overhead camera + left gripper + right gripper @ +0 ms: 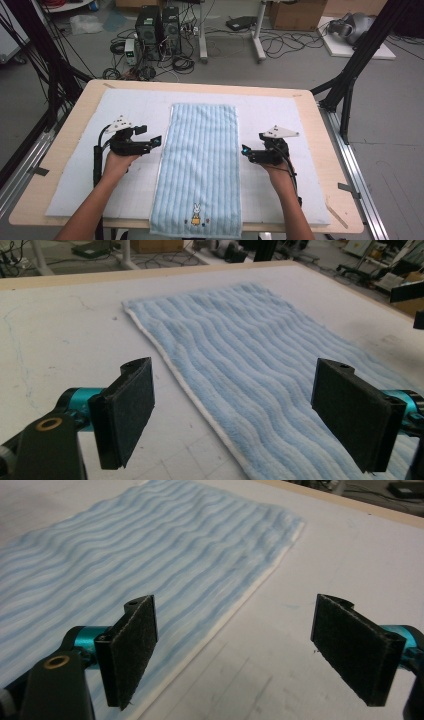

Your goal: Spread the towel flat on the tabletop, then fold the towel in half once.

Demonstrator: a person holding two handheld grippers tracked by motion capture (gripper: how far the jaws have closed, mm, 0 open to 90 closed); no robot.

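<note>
Right now the biggest thing I see is the wooden table (320, 150), which takes the middle and lower part of the high view. On it lies a white mat (135, 105) that covers almost the whole top. On the mat, in the centre of the frame, a light blue striped towel (202, 165) is spread flat, long side running from the upper middle down to the bottom edge, where it hangs a little over the table border. A small rabbit picture (195, 214) is on its lower end.

My left gripper (156, 141) is at the centre left of the high view, just beside the left long edge of the towel. In the left gripper view its jaws stand wide apart and hold nothing; the white edge of the towel (240, 370) runs between them, from the upper left toward the bottom middle of that frame.

My right gripper (245, 150) is at the centre right of the high view, just beside the right long edge of the towel. In the right gripper view its jaws are also wide apart and empty; the towel (150, 550) fills the upper left there, and its edge passes just beside the left pad (131, 650), while the right pad (355, 647) is over the bare mat (360, 555).
</note>
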